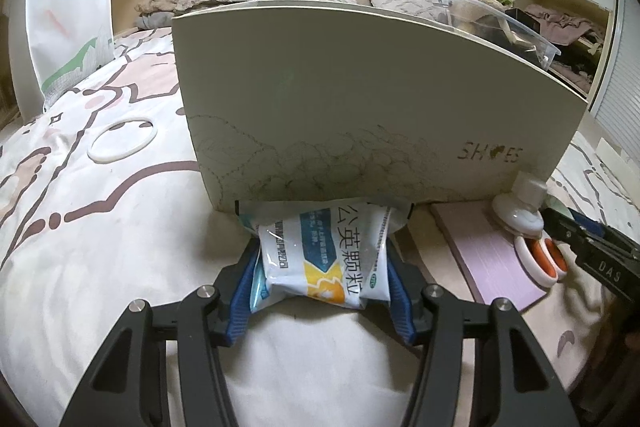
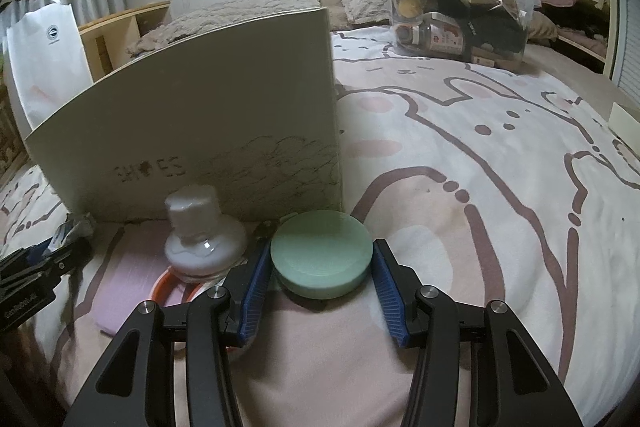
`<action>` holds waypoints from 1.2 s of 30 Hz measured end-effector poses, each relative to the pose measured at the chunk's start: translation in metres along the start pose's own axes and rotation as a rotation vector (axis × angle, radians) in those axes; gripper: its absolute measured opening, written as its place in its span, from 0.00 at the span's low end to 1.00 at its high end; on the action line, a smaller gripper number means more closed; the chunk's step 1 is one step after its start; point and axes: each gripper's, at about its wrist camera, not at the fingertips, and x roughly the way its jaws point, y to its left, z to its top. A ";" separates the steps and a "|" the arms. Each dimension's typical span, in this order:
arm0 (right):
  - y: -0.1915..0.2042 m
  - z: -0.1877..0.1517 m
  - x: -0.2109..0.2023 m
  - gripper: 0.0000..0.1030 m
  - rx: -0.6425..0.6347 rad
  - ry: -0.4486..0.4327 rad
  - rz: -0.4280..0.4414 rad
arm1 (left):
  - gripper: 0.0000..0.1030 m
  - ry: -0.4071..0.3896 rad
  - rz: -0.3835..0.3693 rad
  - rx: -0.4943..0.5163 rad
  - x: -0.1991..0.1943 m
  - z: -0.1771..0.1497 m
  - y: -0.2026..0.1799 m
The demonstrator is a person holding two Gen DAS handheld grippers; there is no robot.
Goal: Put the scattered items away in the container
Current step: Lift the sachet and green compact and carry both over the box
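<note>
Gripping a blue and white packet (image 1: 324,259) with Chinese print, the left claw (image 1: 322,263) has its blue pads pressed into both sides so the packet bulges between them, down low over the bed (image 1: 100,235). Over on the other side, the right claw (image 2: 322,259) is clamped on a round pale green tin (image 2: 322,253), pads tight against its rim, and the tin sits on the bedspread. Just left of the tin there's a small clear bottle (image 2: 204,239) with a white cap, standing on an orange and white ring (image 2: 172,287) that lies on a pink pad (image 2: 120,291). Right behind all that is a pale shoe box (image 1: 360,99) with SHOES printed on its side, standing upright; the packet's far end touches its base. A white ring (image 1: 120,141) lies on the bedspread off to the left, well apart from the box. Further back, near the pillows, sits a clear plastic tub (image 2: 460,15) already stuffed with jars and other bits. A white paper bag (image 1: 68,7) stands at the far left.
</note>
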 end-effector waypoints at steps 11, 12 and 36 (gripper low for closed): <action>0.003 -0.009 -0.014 0.50 0.000 0.008 0.008 | 0.55 0.009 -0.022 0.021 -0.010 -0.008 -0.008; 0.003 -0.009 -0.015 0.50 0.006 0.016 0.018 | 0.55 0.009 -0.021 0.027 -0.011 -0.009 -0.009; 0.013 -0.017 -0.056 0.50 -0.011 0.045 0.132 | 0.55 -0.028 -0.082 0.092 -0.051 -0.011 -0.033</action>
